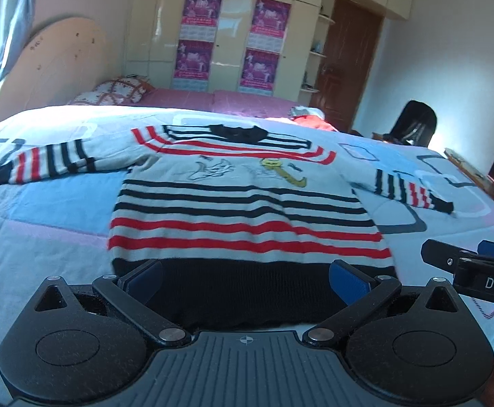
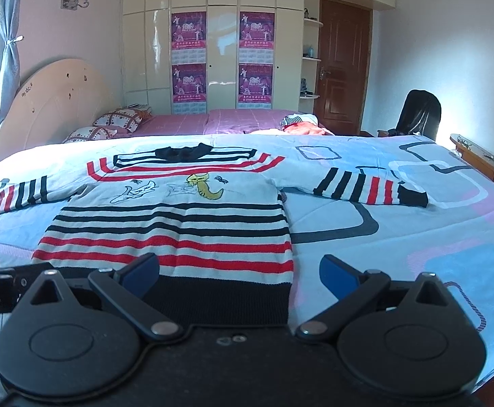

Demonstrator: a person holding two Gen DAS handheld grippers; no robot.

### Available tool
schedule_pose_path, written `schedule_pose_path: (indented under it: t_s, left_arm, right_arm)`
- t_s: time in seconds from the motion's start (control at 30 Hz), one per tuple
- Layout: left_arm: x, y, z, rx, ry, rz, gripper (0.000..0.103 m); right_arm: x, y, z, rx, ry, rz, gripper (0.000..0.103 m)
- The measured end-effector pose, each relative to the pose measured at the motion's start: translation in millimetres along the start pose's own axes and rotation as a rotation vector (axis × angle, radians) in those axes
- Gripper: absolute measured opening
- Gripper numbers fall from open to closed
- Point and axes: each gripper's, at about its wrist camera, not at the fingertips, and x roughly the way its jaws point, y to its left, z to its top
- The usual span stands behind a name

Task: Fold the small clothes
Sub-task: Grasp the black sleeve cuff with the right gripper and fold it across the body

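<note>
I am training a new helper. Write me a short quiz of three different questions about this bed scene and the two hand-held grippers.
1. True or false: the striped sweater lies spread flat on the bedcover, both sleeves out to the sides.
2. The left hand-held gripper is: A) shut on the hem, B) open at the black hem, C) out of view.
3. Fill in: the right hand-held gripper is open near the hem's ____ corner.

Key: 1 true; 2 B; 3 right.
</note>
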Motion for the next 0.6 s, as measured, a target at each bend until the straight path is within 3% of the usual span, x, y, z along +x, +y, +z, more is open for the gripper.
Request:
schedule_pose_path:
  t_s: [0.1,0.23,0.33,0.53,0.6]
  left_arm:
    - [13.8,-2.0,10.0,-0.011,-0.001,-0.049,0.103]
    - [42.6,-11.4,25.2,-0.004,-0.010,-0.035,0.103]
    - [67.8,-20.2,39.5,0.003,-0.008,-0.069,0.103]
    - [127.1,-38.7,70.1,-0.007,-0.011,-0.045,0.103]
    - [147.6,-46.8,78.7,-0.004,-0.017,-0.002,0.103]
  right_arm:
    - [2.4,-16.6,7.4,0.036,-0.019,-0.011,0.101]
    - [15.7,-48.6,19.5,0.092,-0.025,-0.055,0.101]
    - [30.4,-76.8,28.1,0.138,-0.039,-0.087,0.099]
    - [78.0,-147.6,47.6,0.254,-0.095,-0.198,0.097]
    - [101.6,-174.0,54.3,0.308,-0.087,-0.223,0.097]
